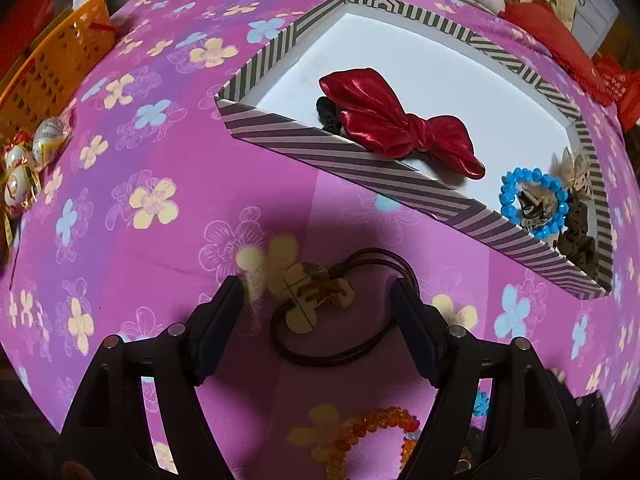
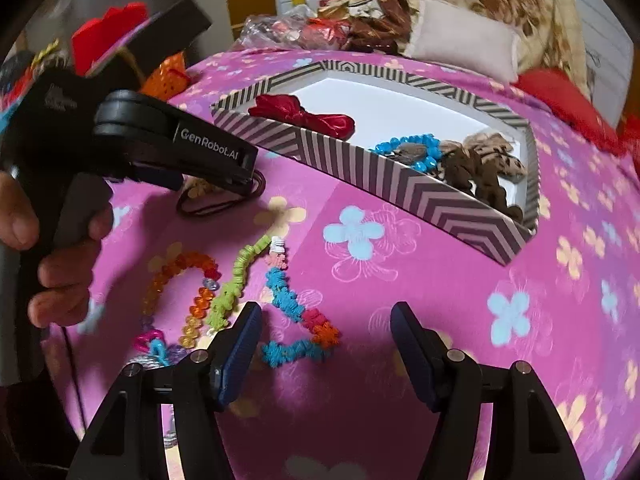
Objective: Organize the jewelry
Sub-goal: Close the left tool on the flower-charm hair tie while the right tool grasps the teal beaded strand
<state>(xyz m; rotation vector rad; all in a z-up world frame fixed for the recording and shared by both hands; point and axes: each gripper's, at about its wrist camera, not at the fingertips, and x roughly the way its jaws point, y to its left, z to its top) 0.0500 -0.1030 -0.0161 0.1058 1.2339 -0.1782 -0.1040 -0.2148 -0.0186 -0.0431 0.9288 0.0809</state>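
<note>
Straddling a half-shadowed hair tie (image 1: 320, 308), left claw (image 1: 320, 312) gapes.

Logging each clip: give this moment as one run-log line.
left claw: open, straddling pendant cord | right claw: open, empty | striped box: red bow, blue bracelet inside

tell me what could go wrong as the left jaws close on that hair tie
The left gripper is open around the pendant hair tie, which lies flat on the soft pink cloth. The jaws might pinch the fabric too. The thin elastic loop may slip out. The striped box wall could snag the dangling loop.
</note>
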